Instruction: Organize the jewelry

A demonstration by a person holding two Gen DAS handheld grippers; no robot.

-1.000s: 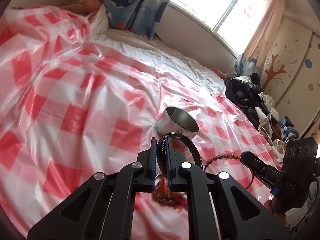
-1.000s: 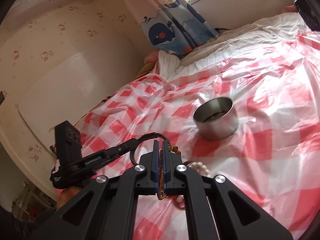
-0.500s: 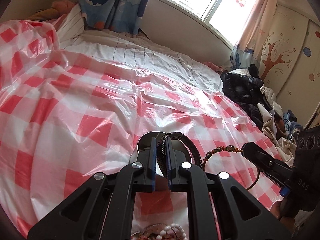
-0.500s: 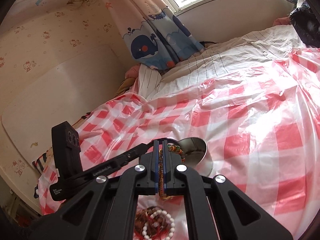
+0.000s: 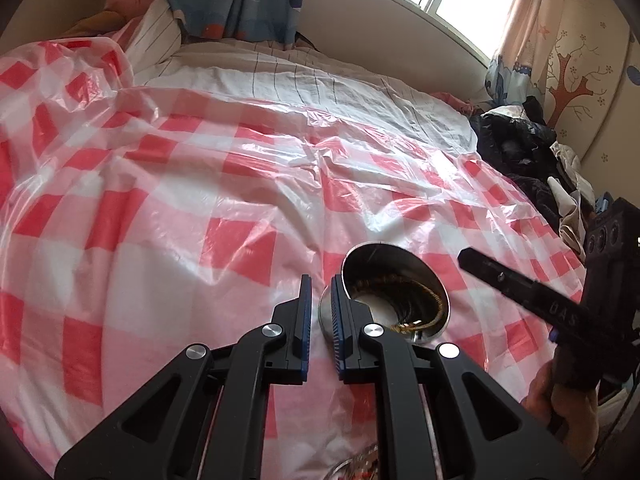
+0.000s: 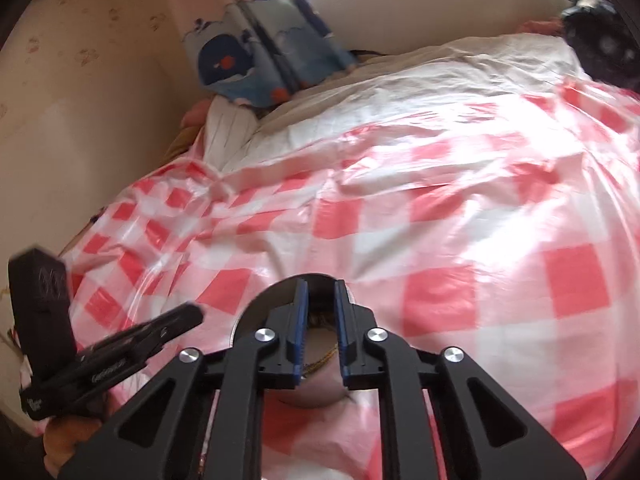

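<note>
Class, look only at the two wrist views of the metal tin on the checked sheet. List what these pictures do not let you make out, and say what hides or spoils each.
- Metal tin, left wrist view: its near wall is behind the left gripper.
- Jewelry in the tin: a dark tangle with a gold cord; pieces cannot be counted.
- Right wrist view: motion blur, and the right gripper covers most of the tin.
- Beads at the left view's bottom edge: cut off.

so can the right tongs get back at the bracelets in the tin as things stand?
Probably yes. The right tongs hang just over the open tin, jaws apart with nothing between them. No lid, and the bracelets lie uncovered inside. The left tongs sit close beside the rim, so it could be a bit tight.
</note>
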